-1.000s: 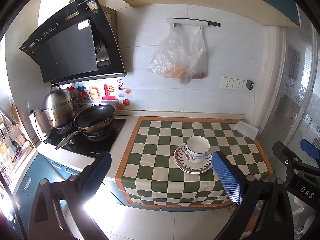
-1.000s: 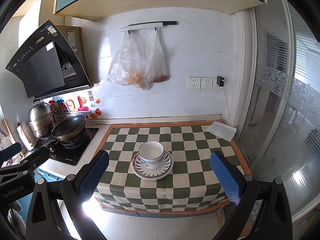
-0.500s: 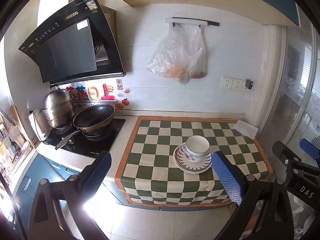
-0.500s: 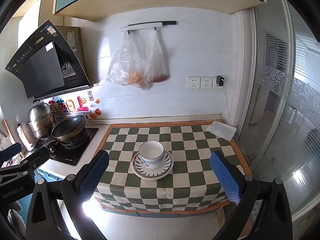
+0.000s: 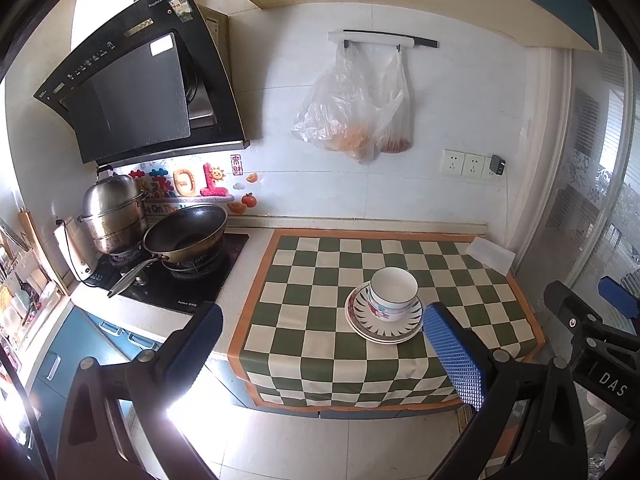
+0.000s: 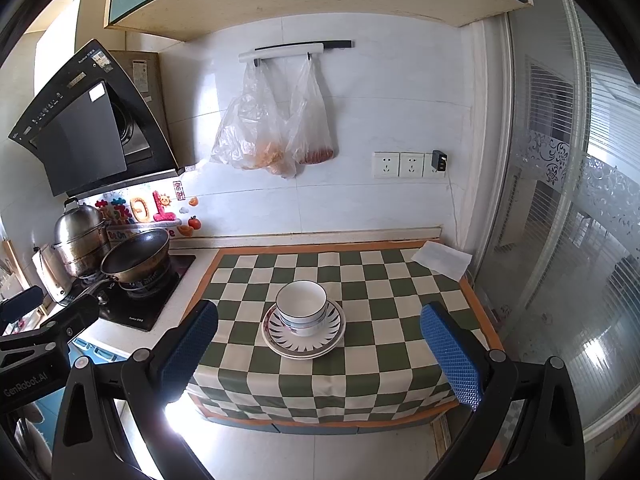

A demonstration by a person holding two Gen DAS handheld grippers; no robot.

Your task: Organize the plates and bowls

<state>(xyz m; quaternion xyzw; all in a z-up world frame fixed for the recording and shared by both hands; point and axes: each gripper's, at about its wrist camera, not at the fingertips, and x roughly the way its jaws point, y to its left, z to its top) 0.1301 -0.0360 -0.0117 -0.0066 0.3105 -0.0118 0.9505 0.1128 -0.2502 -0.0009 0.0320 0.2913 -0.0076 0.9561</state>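
Note:
White bowls [image 5: 393, 294] [image 6: 301, 306] sit nested on stacked plates [image 5: 404, 330] [image 6: 328, 340] with a dark ray pattern, on a green-and-white checkered cloth [image 5: 320, 304] [image 6: 380, 320] over the counter. My left gripper [image 5: 324, 346] is open and empty, held back over the floor in front of the counter, left of the stack. My right gripper [image 6: 320, 346] is open and empty, held back from the counter's front edge with the stack between its fingers in view.
A stove [image 5: 176, 276] with a black wok [image 5: 186, 234] and a steel pot [image 5: 114, 212] stands left of the cloth. Plastic bags [image 5: 352, 116] hang on the wall. A white paper [image 6: 442, 260] lies at the cloth's far right corner. A glass door [image 6: 580, 260] stands at right.

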